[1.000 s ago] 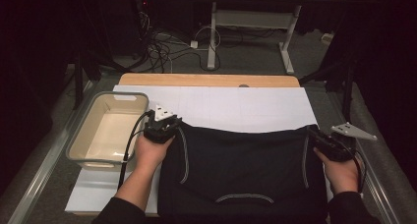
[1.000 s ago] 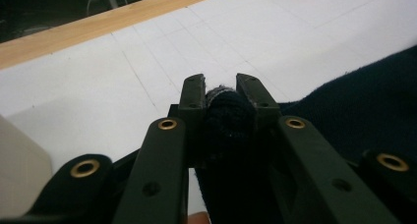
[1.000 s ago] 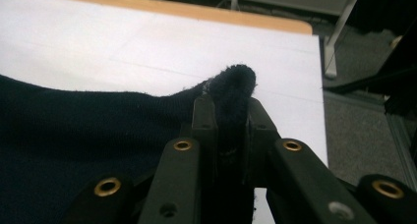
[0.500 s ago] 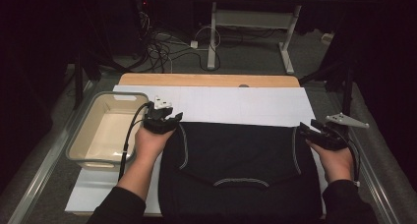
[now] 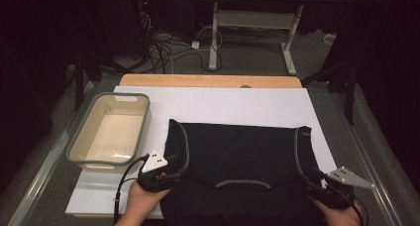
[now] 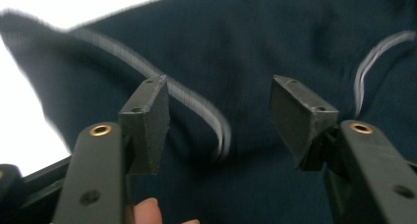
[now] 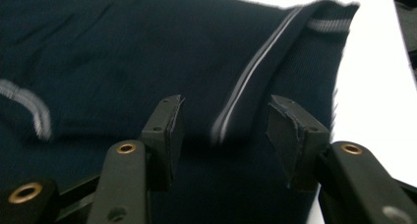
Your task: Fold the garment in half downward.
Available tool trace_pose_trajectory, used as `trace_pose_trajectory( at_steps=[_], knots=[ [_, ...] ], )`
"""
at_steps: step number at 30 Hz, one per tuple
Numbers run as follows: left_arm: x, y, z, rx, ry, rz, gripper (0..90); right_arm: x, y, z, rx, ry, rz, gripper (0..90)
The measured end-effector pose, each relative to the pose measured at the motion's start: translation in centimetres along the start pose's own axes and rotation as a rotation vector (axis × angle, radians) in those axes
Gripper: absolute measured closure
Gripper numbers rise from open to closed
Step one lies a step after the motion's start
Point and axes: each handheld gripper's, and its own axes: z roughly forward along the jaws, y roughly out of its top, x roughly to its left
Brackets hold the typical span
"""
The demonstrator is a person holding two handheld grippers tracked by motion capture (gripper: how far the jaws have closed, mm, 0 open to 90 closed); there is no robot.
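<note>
A dark navy garment (image 5: 242,156) with pale piping lies spread on the white sheet (image 5: 237,104). My left gripper (image 5: 174,169) sits low at its near left shoulder, held by a hand. Its jaws have just been opening, and in the left gripper view the gripper (image 6: 219,94) stands open over the cloth (image 6: 275,32), a piped seam (image 6: 196,103) running under the gap untouched. My right gripper (image 5: 317,179) is at the near right shoulder. Its jaws have also just been opening, and the gripper (image 7: 223,108) stands open above the garment (image 7: 123,52) with the sleeve's stripe (image 7: 255,67) beyond the pads.
A beige tub (image 5: 111,132) with a grey rim stands on the sheet at the left. The wooden table edge (image 5: 208,81) runs along the far side. Cables and another table's legs (image 5: 214,37) are on the floor beyond.
Both hands came back toward the near edge and lower. Both grippers opened and let go of the garment, which now lies flat and spread farther up the sheet.
</note>
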Motion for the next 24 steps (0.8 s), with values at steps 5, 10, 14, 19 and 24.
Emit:
trace_pose_trajectory(
  at_steps=[5,10,14,19,24],
  knots=[
    [-0.5,-1.1,-0.4,0.057,0.005,0.014,39.1,0.5,-1.6,-0.3,-0.02,0.009,0.019,49.4],
    [-2.5,-3.6,-2.9,0.066,0.004,0.042,51.5,0.7,-2.4,-0.7,-0.004,0.02,-0.001,49.4],
    [-3.5,-6.4,-5.1,0.094,0.016,0.013,58.0,0.5,-2.5,-0.9,-0.013,0.024,0.004,49.4],
    [-4.4,-7.4,-5.1,0.09,0.069,0.066,68.9,0.9,-2.1,-0.7,-0.021,0.033,-0.008,49.5],
    [-4.4,-7.6,-6.1,0.072,0.096,0.079,84.1,0.9,-1.8,-0.3,-0.023,0.038,-0.004,49.6]
  ],
)
